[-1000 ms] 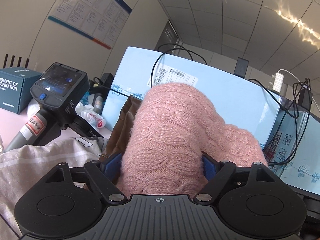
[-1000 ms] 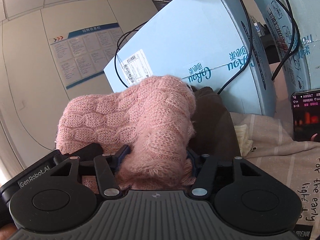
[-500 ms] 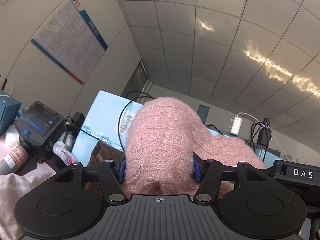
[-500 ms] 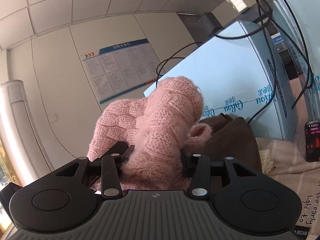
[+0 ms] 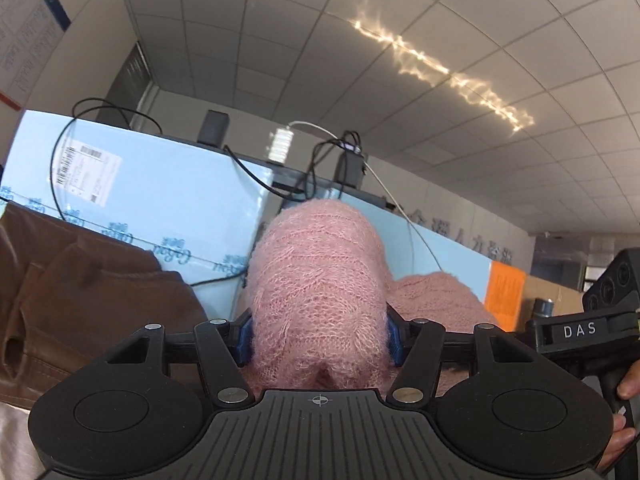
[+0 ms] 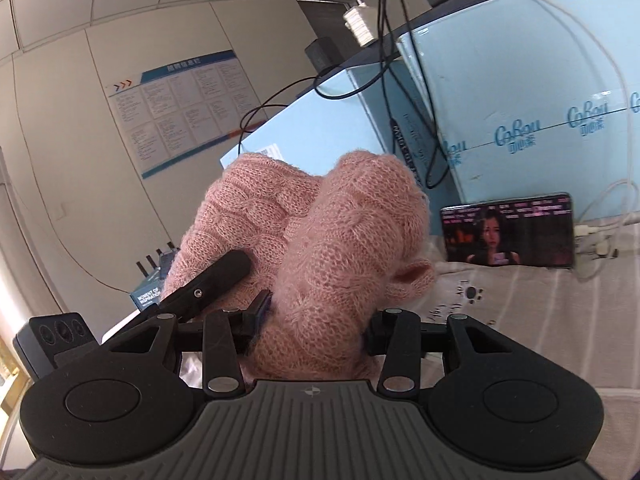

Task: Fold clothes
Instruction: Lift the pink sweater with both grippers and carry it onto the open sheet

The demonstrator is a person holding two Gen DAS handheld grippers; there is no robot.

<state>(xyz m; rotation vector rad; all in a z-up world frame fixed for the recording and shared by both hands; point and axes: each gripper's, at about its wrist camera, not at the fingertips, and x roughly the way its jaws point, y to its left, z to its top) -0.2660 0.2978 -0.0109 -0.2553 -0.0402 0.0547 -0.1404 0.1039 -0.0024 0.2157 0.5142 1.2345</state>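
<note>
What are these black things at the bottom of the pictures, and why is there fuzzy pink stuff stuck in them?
The black things are two hand-held grabbers. A person holds one in each hand, and each has a tiny camera looking out along its two fingers, so you get one picture per grabber.

The fuzzy stuff is a pink knitted sweater. The left gripper pinches one bunch of it and the right gripper pinches another, lifting it up for folding. That is why you see so much ceiling.

Behind stand light blue cardboard boxes with cables on them. A brown garment lies at the left. A phone playing a video leans on a box, above a striped cloth.
</note>
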